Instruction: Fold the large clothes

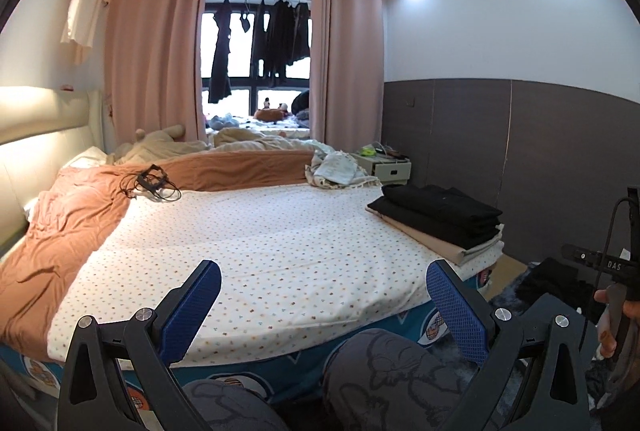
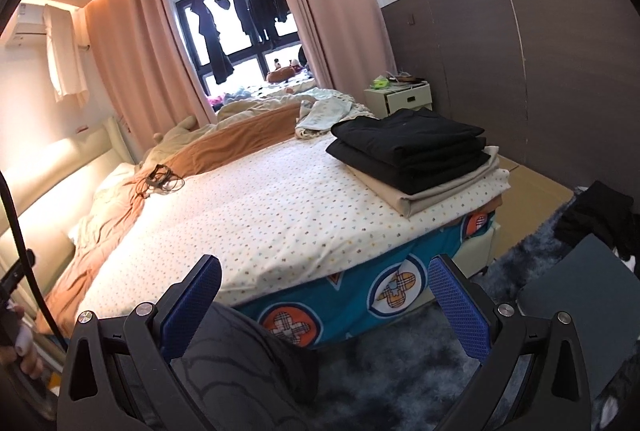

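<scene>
A stack of folded clothes, black garments (image 1: 440,213) on a beige one (image 1: 448,247), lies at the right corner of the bed; it also shows in the right wrist view (image 2: 408,147). A dark heap of unfolded clothes (image 2: 596,219) lies on the floor at the right, also in the left wrist view (image 1: 548,283). My left gripper (image 1: 324,273) is open and empty over the near edge of the bed. My right gripper (image 2: 325,273) is open and empty above the bed's corner and the rug.
The bed has a dotted white sheet (image 1: 256,239), an orange quilt (image 1: 80,223) at the left, a black cable bundle (image 1: 152,183) and crumpled pale laundry (image 1: 340,171) at the back. A nightstand (image 2: 400,97) stands by the wall. My knees (image 1: 384,375) press the bed's front. A fluffy rug (image 2: 400,363) covers the floor.
</scene>
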### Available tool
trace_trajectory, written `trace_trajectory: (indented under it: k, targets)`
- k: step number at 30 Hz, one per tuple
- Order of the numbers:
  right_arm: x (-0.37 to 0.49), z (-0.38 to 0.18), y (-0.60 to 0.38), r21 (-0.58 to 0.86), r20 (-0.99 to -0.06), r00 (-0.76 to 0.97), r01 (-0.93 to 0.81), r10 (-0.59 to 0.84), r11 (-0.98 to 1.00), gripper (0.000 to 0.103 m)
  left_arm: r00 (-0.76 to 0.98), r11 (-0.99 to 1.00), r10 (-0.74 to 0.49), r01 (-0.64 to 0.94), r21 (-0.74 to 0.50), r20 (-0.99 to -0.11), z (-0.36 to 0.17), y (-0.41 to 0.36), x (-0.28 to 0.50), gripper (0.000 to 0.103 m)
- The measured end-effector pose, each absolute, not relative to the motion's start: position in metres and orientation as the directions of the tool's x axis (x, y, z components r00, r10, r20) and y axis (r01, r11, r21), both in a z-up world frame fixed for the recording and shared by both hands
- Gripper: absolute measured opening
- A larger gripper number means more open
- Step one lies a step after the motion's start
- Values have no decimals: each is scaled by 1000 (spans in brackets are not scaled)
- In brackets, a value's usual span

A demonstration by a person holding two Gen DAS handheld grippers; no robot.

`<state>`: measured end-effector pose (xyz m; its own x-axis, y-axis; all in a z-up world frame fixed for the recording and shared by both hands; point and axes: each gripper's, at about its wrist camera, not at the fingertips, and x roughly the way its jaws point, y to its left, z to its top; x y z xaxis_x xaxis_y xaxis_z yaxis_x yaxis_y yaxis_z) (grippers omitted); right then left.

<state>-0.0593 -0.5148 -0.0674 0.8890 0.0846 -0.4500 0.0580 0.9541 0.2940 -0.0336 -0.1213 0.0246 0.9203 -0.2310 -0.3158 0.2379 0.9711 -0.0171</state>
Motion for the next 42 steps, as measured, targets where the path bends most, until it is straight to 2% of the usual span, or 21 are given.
trace_trajectory:
  k: [5,16,42]
  targets:
    - [-63,-68,-515,283,-441,894,54,80,957,103,918,973,-214,230,10,-335,21,-125,-29,103]
    - [-55,-67,-513,293,-448,889,52,89,955,103,906,967,-242,253,-15,-348,17,-123,-20,103]
    - [-33,-67,-500,293,-456,884,47,97,955,103,912,969,-243,243,-42,-329,25,-109,-26,103]
